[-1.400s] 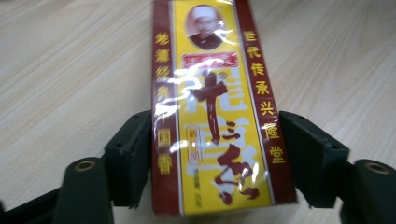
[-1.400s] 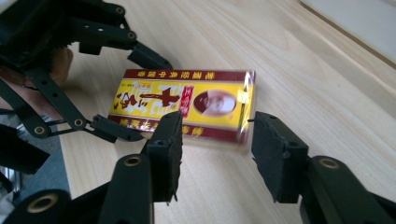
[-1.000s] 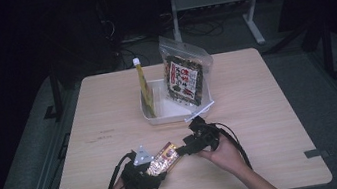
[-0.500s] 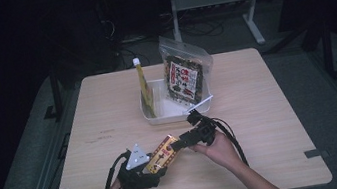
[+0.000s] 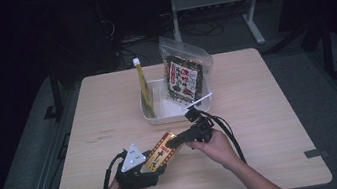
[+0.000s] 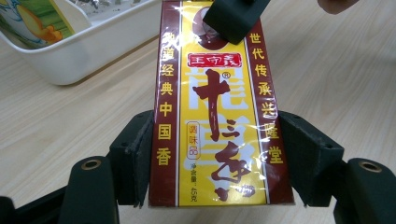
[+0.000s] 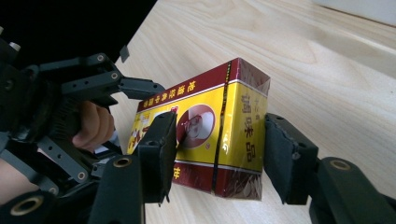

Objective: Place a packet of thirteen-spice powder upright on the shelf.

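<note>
The left claw [image 6: 212,154] is clamped across the seasoning box [image 6: 215,116], steadying it above the bench [image 5: 270,109]; the right claw [image 7: 217,149] has just been closing on its far end, seemingly not yet gripping.

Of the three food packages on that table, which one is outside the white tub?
The yellow-and-maroon cardboard box, near the table's front edge, between the two grippers. The clear zip bag of dark snacks and the slim yellow pouch both stand in the white plastic tub.
</note>
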Demonstrator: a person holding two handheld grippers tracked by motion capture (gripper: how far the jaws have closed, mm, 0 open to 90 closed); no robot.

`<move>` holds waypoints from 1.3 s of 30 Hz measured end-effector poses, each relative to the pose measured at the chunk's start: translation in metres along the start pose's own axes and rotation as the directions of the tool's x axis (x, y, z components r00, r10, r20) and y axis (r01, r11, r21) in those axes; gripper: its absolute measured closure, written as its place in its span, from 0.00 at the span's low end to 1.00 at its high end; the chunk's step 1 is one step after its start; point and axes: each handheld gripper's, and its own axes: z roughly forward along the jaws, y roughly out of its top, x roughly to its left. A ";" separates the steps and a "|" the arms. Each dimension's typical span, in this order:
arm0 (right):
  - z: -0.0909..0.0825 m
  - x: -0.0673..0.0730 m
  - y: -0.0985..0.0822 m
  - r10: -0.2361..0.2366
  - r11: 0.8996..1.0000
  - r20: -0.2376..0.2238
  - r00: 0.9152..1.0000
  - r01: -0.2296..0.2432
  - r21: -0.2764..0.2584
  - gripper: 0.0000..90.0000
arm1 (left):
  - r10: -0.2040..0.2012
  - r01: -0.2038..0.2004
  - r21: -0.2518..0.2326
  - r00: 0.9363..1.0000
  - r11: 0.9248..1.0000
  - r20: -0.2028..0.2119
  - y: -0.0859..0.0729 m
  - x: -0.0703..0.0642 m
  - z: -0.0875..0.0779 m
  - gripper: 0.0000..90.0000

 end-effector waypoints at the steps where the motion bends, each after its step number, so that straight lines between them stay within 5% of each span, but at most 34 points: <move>1: 0.000 0.001 0.001 0.002 1.000 0.008 1.000 -0.002 0.006 0.54 | 0.002 -0.002 0.002 1.000 1.000 -0.003 0.000 0.000 0.001 0.36; 11: -0.010 0.011 0.009 0.042 0.998 -0.033 0.999 -0.043 -0.035 0.73 | 0.013 -0.012 0.030 1.000 0.999 -0.029 -0.002 0.001 0.006 0.35; 21: -0.009 0.040 0.023 -0.036 0.999 0.075 0.997 0.037 -0.016 0.76 | -0.029 0.030 0.043 0.999 0.999 -0.013 -0.001 0.009 0.010 0.30; 26: -0.016 0.049 0.028 -0.063 0.998 0.152 0.986 0.066 -0.014 0.76 | -0.040 0.040 0.036 0.999 0.999 -0.020 -0.001 0.012 0.009 0.27; 30: -0.024 0.052 0.032 -0.071 0.997 0.230 0.971 0.078 -0.020 0.76 | -0.052 0.054 0.038 0.998 0.998 -0.039 -0.001 0.016 0.007 0.25; 36: -0.032 0.054 0.039 -0.085 0.994 0.270 0.959 0.100 -0.042 0.76 | -0.062 0.064 0.044 0.997 0.997 -0.050 -0.003 0.020 0.007 0.25; 39: -0.034 0.058 0.044 -0.098 0.992 0.311 0.945 0.117 -0.044 0.76 | -0.064 0.067 0.045 0.996 0.997 -0.057 -0.004 0.021 0.007 0.25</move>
